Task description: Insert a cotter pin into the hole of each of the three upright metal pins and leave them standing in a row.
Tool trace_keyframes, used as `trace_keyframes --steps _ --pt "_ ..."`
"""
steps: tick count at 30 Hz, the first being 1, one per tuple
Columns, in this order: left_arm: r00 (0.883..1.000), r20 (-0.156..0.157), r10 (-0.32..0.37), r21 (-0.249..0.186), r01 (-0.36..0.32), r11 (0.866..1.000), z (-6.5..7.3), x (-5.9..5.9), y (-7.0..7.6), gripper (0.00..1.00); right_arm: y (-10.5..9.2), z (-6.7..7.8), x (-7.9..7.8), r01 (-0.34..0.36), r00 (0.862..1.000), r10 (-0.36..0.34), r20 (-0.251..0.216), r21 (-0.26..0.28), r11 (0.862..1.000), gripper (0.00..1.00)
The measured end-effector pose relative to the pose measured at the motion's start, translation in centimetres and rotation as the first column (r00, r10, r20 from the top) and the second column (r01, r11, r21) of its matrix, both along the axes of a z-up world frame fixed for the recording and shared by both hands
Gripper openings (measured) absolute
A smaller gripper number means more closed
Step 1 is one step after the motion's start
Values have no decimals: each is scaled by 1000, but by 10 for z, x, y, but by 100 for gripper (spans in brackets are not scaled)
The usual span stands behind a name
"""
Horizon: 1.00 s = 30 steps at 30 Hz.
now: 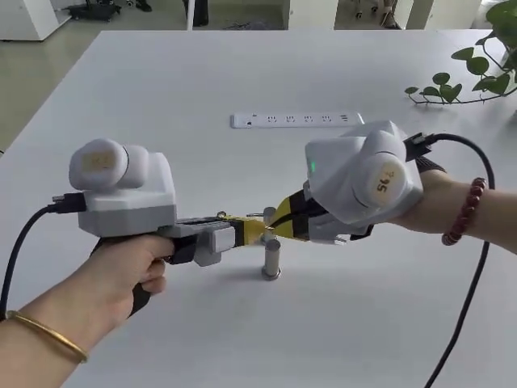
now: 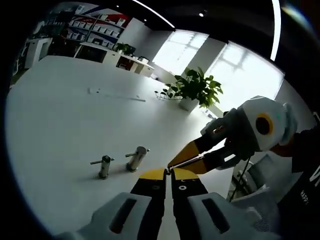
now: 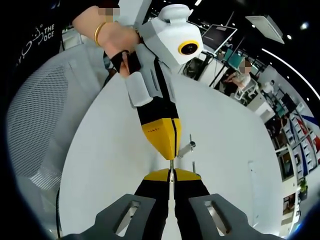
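My left gripper [image 1: 255, 233] and right gripper [image 1: 271, 228] meet tip to tip just above the white table [image 1: 161, 97]. Both are shut on the ends of one thin cotter pin [image 2: 183, 163], also a fine line [image 3: 171, 164] in the right gripper view. An upright metal pin [image 1: 271, 260] stands just in front of the tips, and a second one [image 1: 269, 215] peeks out behind them. In the left gripper view, two upright pins [image 2: 104, 166] [image 2: 136, 158] stand side by side, each with a cotter pin sticking out sideways. One such pin [image 3: 187, 148] stands beyond the left gripper [image 3: 167, 145].
A white power strip [image 1: 295, 120] lies across the table's far middle. A potted plant's leaves [image 1: 472, 77] reach in at the far right. Cables trail from both grippers off the near edge. The wide tabletop stretches around the pins.
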<state>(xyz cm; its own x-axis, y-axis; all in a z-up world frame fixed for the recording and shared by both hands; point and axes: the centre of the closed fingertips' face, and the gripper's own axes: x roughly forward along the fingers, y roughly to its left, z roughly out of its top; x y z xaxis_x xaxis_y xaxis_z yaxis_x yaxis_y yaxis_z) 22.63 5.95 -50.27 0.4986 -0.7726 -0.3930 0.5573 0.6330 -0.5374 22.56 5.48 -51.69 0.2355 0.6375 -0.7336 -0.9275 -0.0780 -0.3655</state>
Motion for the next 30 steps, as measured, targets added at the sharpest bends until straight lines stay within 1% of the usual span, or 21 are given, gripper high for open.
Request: trace_keyframes --steps 2,3,4,8,10,12,13,16,17,19,20,21,22,24,25,26,27,29,30 --pt "1000 13 -8 13 8 1000 -1 0 0 1 1 -1 0 0 1000 0 2 -3 1000 0" --pt "1000 27 -13 21 12 1000 -1 1 0 1 1 -1 0 1 1000 -1 3 -4 1000 0" --pt "1000 25 -11 19 11 1000 -1 1 0 1 1 -1 0 1 1000 -1 4 -4 1000 0" --pt "998 58 -26 28 24 999 1 1 -1 1 1 -1 0 19 1000 -18 -8 14 1000 0" --pt "998 62 -30 30 29 999 1 1 -1 1 1 -1 0 25 999 -25 -24 22 999 0" --pt "997 68 -39 37 37 999 0 1 -2 0 0 -2 -1 40 998 -38 -56 28 999 0" --pt "997 71 -41 40 38 998 0 1 -2 0 0 -2 0 47 997 -45 -60 32 998 0" --pt "995 85 -48 48 44 998 0 1 -3 0 -2 -4 -1 90 990 -83 -113 58 994 0" --pt "995 87 -48 50 44 998 0 1 -2 0 -2 -3 0 100 988 -92 -122 67 993 0" --pt "994 92 -51 53 46 998 1 1 -1 0 -2 -3 -1 139 977 -121 -175 94 986 0" --pt "994 94 -52 54 47 997 1 1 -1 0 -3 -3 -2 162 967 -137 -213 107 981 0" --pt "994 94 -55 55 51 997 1 1 0 0 -3 -3 -2 177 961 -146 -233 116 977 2" --pt "994 97 -58 57 53 997 1 1 1 0 -4 -2 -3 206 949 -166 -270 127 970 3" --pt "990 120 -78 66 70 995 2 0 2 0 -6 -1 -4 230 935 -179 -307 140 963 4" --pt "988 132 -86 75 76 994 3 -1 3 0 -8 -1 -5 250 921 -189 -340 146 957 5" --pt "987 134 -90 78 80 994 3 -1 3 0 -8 -1 -5 257 917 -193 -350 147 955 5" --pt "984 145 -106 89 94 992 2 -3 4 0 -10 -2 -8 284 895 -206 -395 152 947 6" --pt "981 149 -120 92 108 990 1 -5 4 0 -11 -2 -10 312 867 -209 -452 165 936 7" --pt "980 151 -128 94 115 989 0 -7 5 0 -12 -3 -12 321 856 -212 -472 163 933 8"
